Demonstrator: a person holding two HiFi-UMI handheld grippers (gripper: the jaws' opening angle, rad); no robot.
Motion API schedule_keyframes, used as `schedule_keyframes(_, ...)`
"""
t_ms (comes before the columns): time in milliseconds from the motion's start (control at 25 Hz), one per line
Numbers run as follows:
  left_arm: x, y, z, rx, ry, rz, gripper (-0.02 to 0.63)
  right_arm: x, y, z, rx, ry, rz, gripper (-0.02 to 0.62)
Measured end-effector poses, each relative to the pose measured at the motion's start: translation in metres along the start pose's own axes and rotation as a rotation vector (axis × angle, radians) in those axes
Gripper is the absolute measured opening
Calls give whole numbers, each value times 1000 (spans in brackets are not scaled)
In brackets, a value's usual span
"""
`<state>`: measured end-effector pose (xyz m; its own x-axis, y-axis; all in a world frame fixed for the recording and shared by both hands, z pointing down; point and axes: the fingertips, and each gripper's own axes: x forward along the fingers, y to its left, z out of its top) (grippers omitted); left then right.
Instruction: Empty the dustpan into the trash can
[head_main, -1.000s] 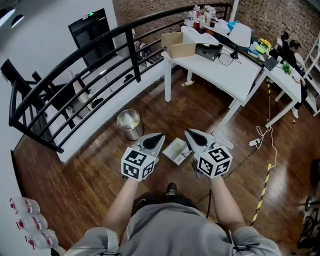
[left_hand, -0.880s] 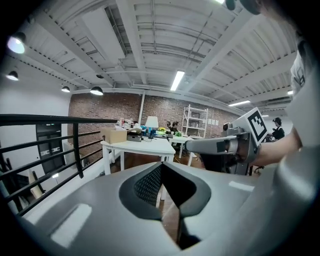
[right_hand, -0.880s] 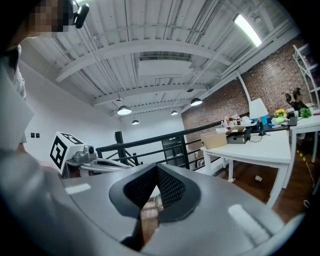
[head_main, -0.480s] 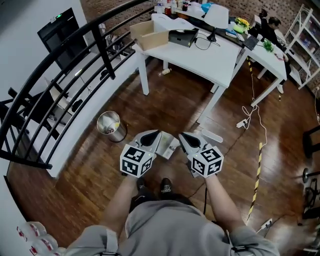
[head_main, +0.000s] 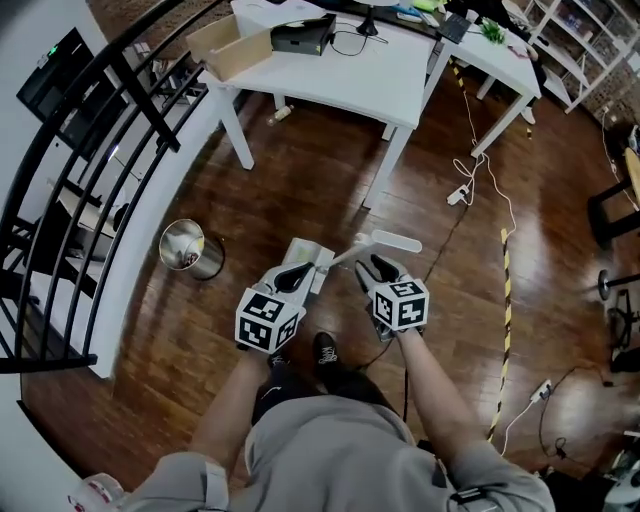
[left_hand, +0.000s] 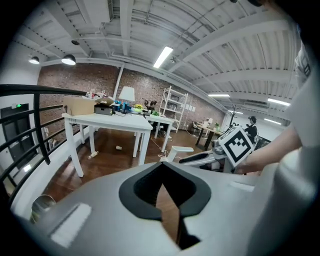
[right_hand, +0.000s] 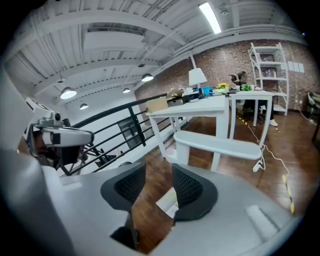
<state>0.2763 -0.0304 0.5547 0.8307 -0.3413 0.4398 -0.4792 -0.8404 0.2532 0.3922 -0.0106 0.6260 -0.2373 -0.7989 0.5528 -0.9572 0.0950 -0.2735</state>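
A pale dustpan (head_main: 303, 254) lies on the wooden floor, and its long white handle (head_main: 386, 242) runs to the right. A round metal trash can (head_main: 186, 248) stands to its left by the railing. My left gripper (head_main: 304, 273) hangs over the pan's near edge with its tips together and nothing in them. In the left gripper view it (left_hand: 162, 165) points past the handle (left_hand: 181, 149). Just short of the handle, my right gripper (head_main: 371, 266) has its jaws opening. Only floor and a strip of the pan (right_hand: 169, 201) show between them (right_hand: 159, 172).
A black railing (head_main: 130, 95) curves along the left behind the trash can. White tables (head_main: 330, 75) stand ahead, with a cardboard box (head_main: 228, 45) on one. Cables (head_main: 470, 190) and a yellow-black tape strip (head_main: 500, 330) lie on the floor to the right.
Both grippers have sunk toward the dustpan on the floor. The right gripper's jaws were together and now stand apart. The head view has tipped down, so the trash can sits further left.
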Motion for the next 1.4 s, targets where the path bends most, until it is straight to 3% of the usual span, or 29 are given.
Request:
schedule_keyframes(160,5,-3,-19,-19,48,-1,5,20,-33,-12,40,0,-69,220)
schedule_keyframes(360,2,9,-35,-52,89,28,5,50,-42,1,31,-36,-85,260)
schedule_keyframes(600,-8,26,-37,-71,78,86,5,75,-44,14,14,-35,-83,262)
schedule_keyframes(720,-17,34,-40,-90,70,120,5,78,-48,14,0,-12,-103,215)
schedule_keyframes(920,-31,46,-47,-128,61,169,5,81,-48,18,-11,-9,-92,212)
schedule_keyframes(1400,-67,63,-35,-143,2,292,5,79,-4,88,-223,-81,42,210)
